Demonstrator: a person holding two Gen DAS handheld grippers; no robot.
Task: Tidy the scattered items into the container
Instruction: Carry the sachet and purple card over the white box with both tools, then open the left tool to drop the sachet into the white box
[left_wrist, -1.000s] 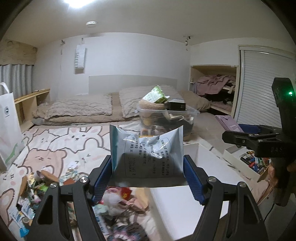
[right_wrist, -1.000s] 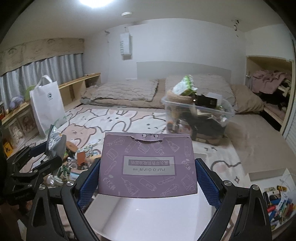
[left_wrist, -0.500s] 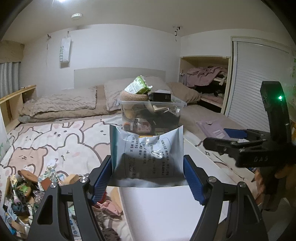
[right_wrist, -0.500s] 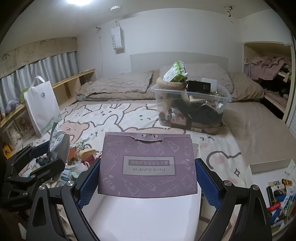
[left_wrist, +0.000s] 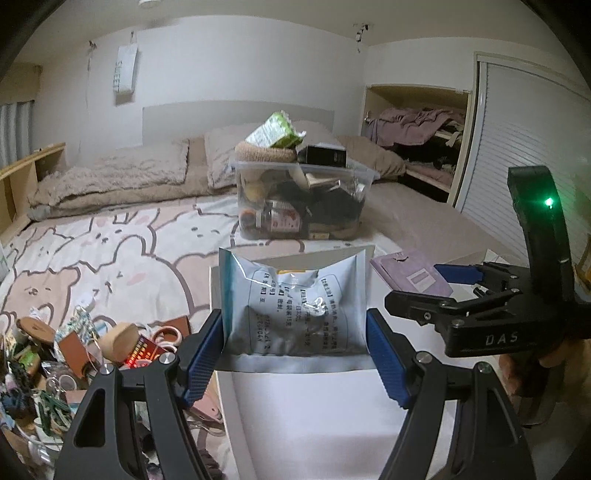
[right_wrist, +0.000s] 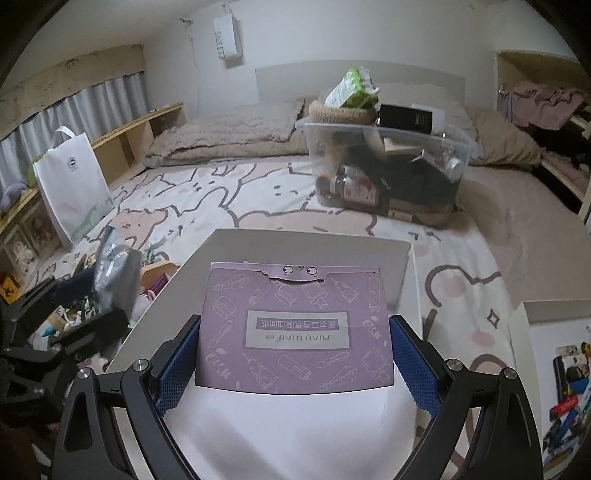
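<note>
Above an open white box (right_wrist: 402, 254) on the bed, the left gripper (left_wrist: 295, 343) clamps an upright silvery pouch (left_wrist: 295, 302), while the right gripper (right_wrist: 295, 354), angled downward, clamps a flat purple packet (right_wrist: 295, 328) widthwise.

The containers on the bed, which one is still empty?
The white box beneath both grippers shows a bare interior; the clear bin behind it is heaped full.

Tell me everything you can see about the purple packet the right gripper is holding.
The purple packet is a flat, card-like pack printed with outlines of cosmetic bottles and a pale label bearing upside-down text. Its far edge has a torn notch with two cartoon eyes. It lies nearly flat, clamped at both sides by the right gripper, whose blue fingers press its edges. It hangs over a white open box on the bed.
</note>
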